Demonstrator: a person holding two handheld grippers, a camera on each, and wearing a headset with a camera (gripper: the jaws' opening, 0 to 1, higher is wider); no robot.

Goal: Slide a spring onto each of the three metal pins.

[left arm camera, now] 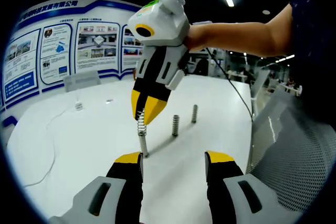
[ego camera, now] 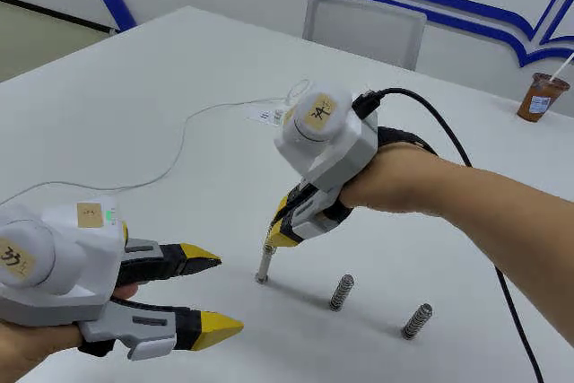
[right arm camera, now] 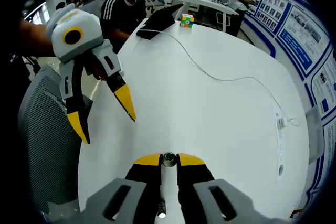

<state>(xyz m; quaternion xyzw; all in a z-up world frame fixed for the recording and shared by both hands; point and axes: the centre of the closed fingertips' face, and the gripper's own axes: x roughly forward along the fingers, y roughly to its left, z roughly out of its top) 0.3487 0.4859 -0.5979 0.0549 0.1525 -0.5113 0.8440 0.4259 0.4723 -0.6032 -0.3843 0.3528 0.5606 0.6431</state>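
The spring is pinched between the yellow tips of my right gripper. The fingers are closed on it near its upper end. Its lower coils sit around the top of the nearest pin, which stands upright on the white table. Below the spring, the shaft of that pin is bare down to the table. In my right gripper view I look straight into the spring's open end, a small metal ring caught between the two tips. Beyond the nearest pin, on my right, the middle pin and the far pin stand in a line with it, and each has a spring of its own around it, reaching down to the table. My left gripper is low and close to me, to the left of the nearest pin and apart from it. Its fingers are spread wide with nothing between them, and in my left gripper view the tips point toward the foot of that pin. A thin white cable trails across the table, and a black cable runs back from my right gripper along my forearm. A cup with a straw stands at the far edge on my right, and a grey chair is at the far side. A small coloured cube sits on the table well away from the pins.
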